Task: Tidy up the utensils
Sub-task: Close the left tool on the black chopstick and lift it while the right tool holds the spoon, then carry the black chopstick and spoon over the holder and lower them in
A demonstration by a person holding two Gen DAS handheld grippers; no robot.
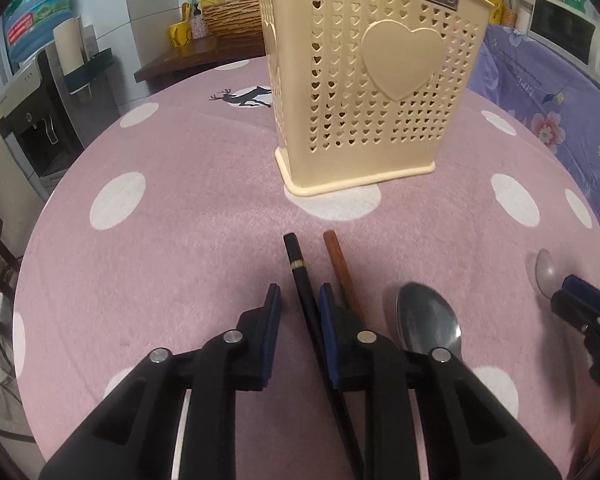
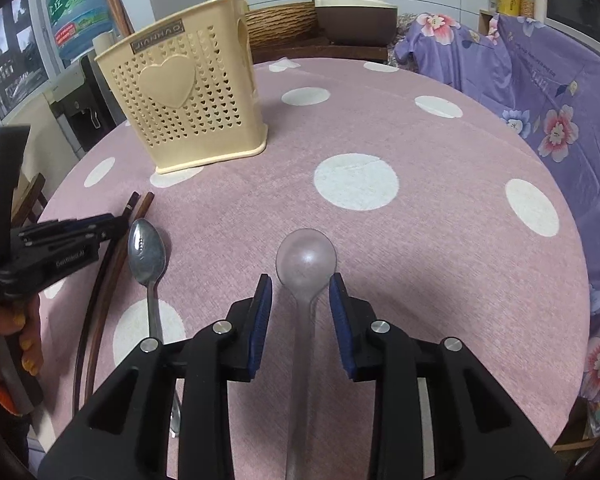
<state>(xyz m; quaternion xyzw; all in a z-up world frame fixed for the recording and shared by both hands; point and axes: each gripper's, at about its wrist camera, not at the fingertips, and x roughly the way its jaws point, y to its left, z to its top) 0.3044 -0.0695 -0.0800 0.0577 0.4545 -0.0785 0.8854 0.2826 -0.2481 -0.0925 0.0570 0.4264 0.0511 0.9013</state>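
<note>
"jianhao" label (image 2: pixel 157 36) tops the beige utensil basket (image 2: pixel 188 108); left hand-held gripper (image 1: pixel 300 304) spread around black chopstick (image 1: pixel 300 276), right hand-held gripper (image 2: pixel 300 292) spread around clear spoon (image 2: pixel 306 260).

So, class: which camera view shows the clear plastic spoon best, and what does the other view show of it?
The right wrist view: the clear plastic spoon lies centred, bowl and handle visible, between the open fingers of the right gripper. The left wrist view catches only its bowl at the right edge, partly hidden behind the right gripper.

Both grippers reach forward, low and side by side: the left gripper (image 1: pixel 300 300) with jaws parted, the right gripper (image 2: pixel 300 290) likewise spread wide.
</note>
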